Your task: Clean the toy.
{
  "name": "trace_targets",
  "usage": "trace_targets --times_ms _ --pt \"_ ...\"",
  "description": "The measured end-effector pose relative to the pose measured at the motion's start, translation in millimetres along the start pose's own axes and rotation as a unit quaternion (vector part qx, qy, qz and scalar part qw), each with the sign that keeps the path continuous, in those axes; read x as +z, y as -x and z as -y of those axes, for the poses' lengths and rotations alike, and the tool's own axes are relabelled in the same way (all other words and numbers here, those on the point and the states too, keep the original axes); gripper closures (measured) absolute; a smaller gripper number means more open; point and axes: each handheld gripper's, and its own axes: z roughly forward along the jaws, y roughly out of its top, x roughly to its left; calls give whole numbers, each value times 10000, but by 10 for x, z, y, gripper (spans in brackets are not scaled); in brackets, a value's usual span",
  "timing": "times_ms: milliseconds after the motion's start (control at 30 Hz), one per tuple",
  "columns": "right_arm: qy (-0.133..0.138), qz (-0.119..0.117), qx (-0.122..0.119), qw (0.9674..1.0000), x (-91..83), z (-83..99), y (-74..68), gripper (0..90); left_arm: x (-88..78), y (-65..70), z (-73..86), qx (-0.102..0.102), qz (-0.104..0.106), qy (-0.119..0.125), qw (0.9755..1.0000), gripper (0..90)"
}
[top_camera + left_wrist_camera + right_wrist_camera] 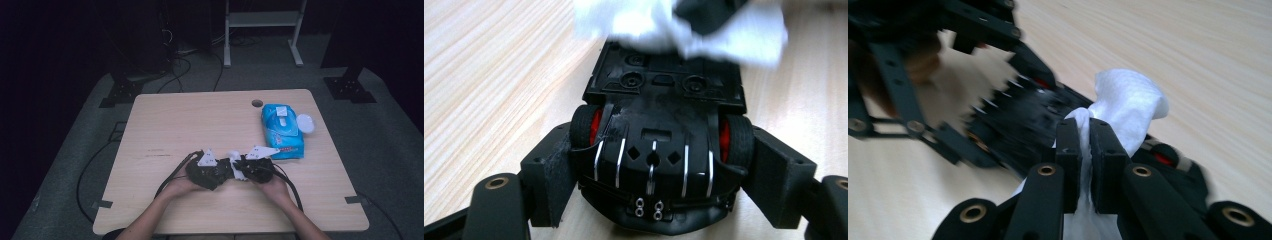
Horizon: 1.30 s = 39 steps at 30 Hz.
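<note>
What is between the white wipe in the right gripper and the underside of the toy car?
Nothing visible. The right gripper pinches the white wipe, which already lies against the toy car held upside down by the left gripper. The wipes pack sits off to the side.

Toy car (210,175) lay near the desk's (165,120) front edge, centre; wipe (234,162) just right of it, touching; wipes pack (281,131) behind and right; lid (305,123) at the pack's right side.

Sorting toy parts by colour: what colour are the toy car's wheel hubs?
Red, inside black tyres; the wheel hubs show best in the left gripper view.
</note>
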Motion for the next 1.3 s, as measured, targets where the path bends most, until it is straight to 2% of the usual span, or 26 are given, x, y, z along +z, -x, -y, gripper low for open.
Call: trace_targets --times_ms 67,100,167,267,333,433,467,533,567,600,700,733,800,833,933,967,1033,1067,1133,1200,1267,1300 --pt "71 -249 37 9997 34 -17 -73 834 -10 23 -8 13 2 18 10000 229" --pt "117 -449 38 9989 56 -30 -122 833 -11 28 -9 32 -3 10 10000 229" --pt "137 -678 -62 9976 86 -43 -210 829 -7 40 -3 67 -14 -16 10000 231" --pt "63 -555 -442 9975 95 -46 -270 830 -12 54 9 110 -8 -28 9999 234" --pt "37 -409 -405 9983 66 -46 -227 831 -33 50 17 81 26 49 10000 239" --pt "-51 -7 -316 9995 -4 -8 -74 830 -49 60 21 75 76 52 9999 242" --pt "-32 70 -166 9998 -27 24 -6 830 -46 62 18 89 66 52 9999 243" --pt "-9 -33 135 9999 -44 45 48 831 -34 65 9 151 40 9 9999 244" --pt "-16 -32 151 9999 -42 40 33 833 -27 69 8 161 33 -3 9999 244" --pt "-8 -68 100 9999 -33 33 10 834 -18 72 9 188 20 -30 9998 244" --pt "59 -701 -7 9975 66 -19 -181 833 -9 87 2 212 -4 -40 9998 245" --pt "74 -779 -133 9968 103 -34 -262 832 -7 89 3 255 -20 -54 9997 245" --pt "11 -677 -468 9966 142 -69 -373 832 -6 90 8 283 -27 -87 9996 245" --pt "-8 -661 -581 9961 147 -76 -379 831 -8 89 10 278 -22 -80 9996 245" --pt "-16 -543 -533 9971 99 -60 -269 832 -18 79 10 257 -18 -36 9997 245" --pt "-34 -413 -488 9979 66 -48 -209 833 -23 79 9 242 -13 -20 9997 245" --pt "-116 27 -446 9989 -5 -12 -94 833 -31 76 6 257 -24 22 9997 245" --pt "-115 116 -388 9991 -33 14 -36 833 -33 78 5 244 -22 49 9997 245" --pt "-93 58 -56 9999 -60 48 35 833 -36 82 -7 250 -36 41 9997 245" --pt "-68 -18 -8 10000 -42 37 -2 834 -30 84 -9 249 -35 19 9997 245" --pt "6 -329 -27 9995 14 3 -106 833 -19 93 -7 261 -55 -16 9996 246" --pt "30 -395 -104 9992 46 -14 -182 832 -13 95 -2 332 -68 -79 9994 246"
